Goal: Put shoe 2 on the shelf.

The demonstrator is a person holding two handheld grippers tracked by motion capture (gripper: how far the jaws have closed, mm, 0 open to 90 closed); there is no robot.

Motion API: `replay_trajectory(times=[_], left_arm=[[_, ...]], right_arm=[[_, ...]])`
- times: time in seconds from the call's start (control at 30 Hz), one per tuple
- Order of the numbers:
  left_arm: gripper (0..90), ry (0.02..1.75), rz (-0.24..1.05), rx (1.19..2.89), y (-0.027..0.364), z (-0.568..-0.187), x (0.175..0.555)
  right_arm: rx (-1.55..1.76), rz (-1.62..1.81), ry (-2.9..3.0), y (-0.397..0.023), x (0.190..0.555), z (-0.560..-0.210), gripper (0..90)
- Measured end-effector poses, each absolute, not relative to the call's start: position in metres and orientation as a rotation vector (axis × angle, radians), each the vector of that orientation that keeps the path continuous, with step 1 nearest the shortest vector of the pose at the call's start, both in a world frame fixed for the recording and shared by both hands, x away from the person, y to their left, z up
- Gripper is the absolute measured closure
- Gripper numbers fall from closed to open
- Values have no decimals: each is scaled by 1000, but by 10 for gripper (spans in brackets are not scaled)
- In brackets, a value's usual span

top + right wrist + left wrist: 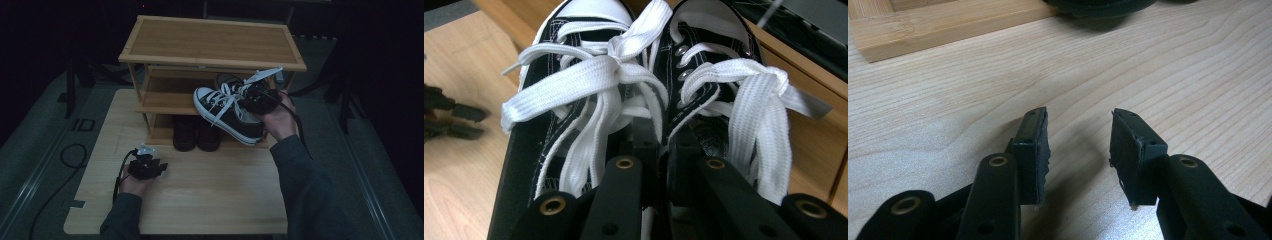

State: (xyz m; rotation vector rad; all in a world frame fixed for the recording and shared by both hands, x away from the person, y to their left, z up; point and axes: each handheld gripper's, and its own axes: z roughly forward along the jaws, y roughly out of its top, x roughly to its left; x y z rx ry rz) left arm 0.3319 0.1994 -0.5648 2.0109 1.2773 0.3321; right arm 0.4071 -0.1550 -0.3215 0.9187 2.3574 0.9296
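rack: bamboo shoe rack (pixel 210 42) on wooden table (pixel 210 200) | bottom shelf: black boots (pixel 196 132)

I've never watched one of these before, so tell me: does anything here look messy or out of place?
Nothing looks damaged or spilled. The right gripper holds a pair of black-and-white sneakers tilted in the air before the wooden shoe rack, laces dangling loosely. The black shoes on the bottom shelf sit neatly.

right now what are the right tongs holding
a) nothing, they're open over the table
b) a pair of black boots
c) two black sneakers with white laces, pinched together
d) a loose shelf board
c: the right tongs are clamped on the inner sides of the two black sneakers, holding them up in front of the wooden shoe rack, while the black boots stand on its bottom shelf.
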Motion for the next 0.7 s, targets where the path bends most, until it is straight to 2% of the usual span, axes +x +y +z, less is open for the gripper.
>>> replay_trajectory(times=[0.7], left_arm=[[592,1277,330,2012,200,-565,332]], right_arm=[[1068,928,2227,-144,410,-328,856]])
